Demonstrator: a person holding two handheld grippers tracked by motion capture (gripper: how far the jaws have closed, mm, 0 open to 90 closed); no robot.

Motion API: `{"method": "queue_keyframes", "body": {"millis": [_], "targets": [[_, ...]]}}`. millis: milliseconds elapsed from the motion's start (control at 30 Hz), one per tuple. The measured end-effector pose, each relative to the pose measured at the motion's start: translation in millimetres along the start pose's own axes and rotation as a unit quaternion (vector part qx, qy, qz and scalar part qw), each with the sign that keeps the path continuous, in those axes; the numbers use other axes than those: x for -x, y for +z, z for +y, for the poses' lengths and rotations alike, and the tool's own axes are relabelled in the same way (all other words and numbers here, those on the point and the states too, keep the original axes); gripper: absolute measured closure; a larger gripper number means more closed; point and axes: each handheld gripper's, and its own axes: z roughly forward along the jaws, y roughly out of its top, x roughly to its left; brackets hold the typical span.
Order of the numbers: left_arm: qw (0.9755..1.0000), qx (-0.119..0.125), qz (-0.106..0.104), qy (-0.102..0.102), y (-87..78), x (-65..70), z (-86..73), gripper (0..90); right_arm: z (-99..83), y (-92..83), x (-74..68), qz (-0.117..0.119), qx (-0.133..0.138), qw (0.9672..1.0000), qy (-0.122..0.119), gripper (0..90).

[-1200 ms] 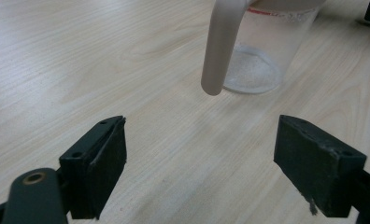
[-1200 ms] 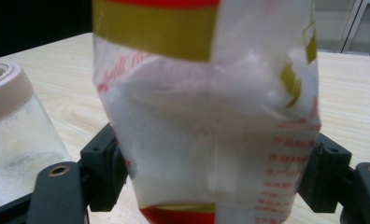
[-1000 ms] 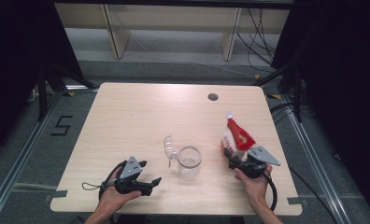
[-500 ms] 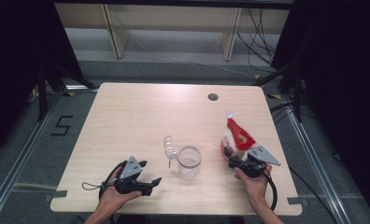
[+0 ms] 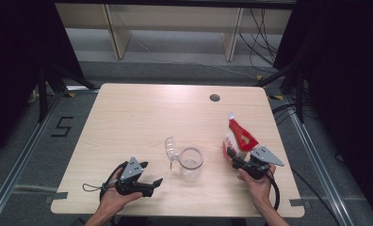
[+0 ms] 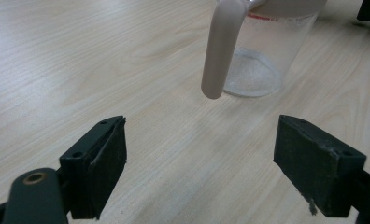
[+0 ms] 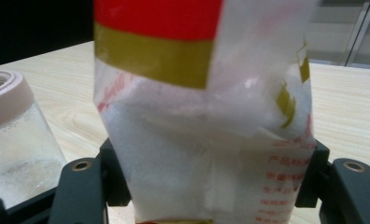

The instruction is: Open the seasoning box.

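Note:
A red and white bag of white powder stands upright near the table's right edge. My right gripper is around its lower part. Its jaws have just been closing, and in the right gripper view the pads press on both sides of the bag. A clear plastic jug with a pale rim stands at the middle front, its hinged lid flipped open to the left. My left gripper rests at the front left, open, with nothing between its jaws. It points at the jug's handle.
The light wooden table has a round cable hole at the back right. Beyond the far edge stand wooden shelves and loose cables. Dark curtains hang on both sides. The right gripper's cable trails toward the front edge.

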Motion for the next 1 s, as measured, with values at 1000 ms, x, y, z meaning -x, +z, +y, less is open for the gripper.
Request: {"method": "queue_keyframes", "body": {"millis": [1000], "targets": [[1.0000, -0.002, 0.000, 0.001, -0.1, 1.0, -0.8, 17.2, -4.2, -3.6, 15.2, 0.024, -0.015, 0.9995, -0.015, 31.4]]}}
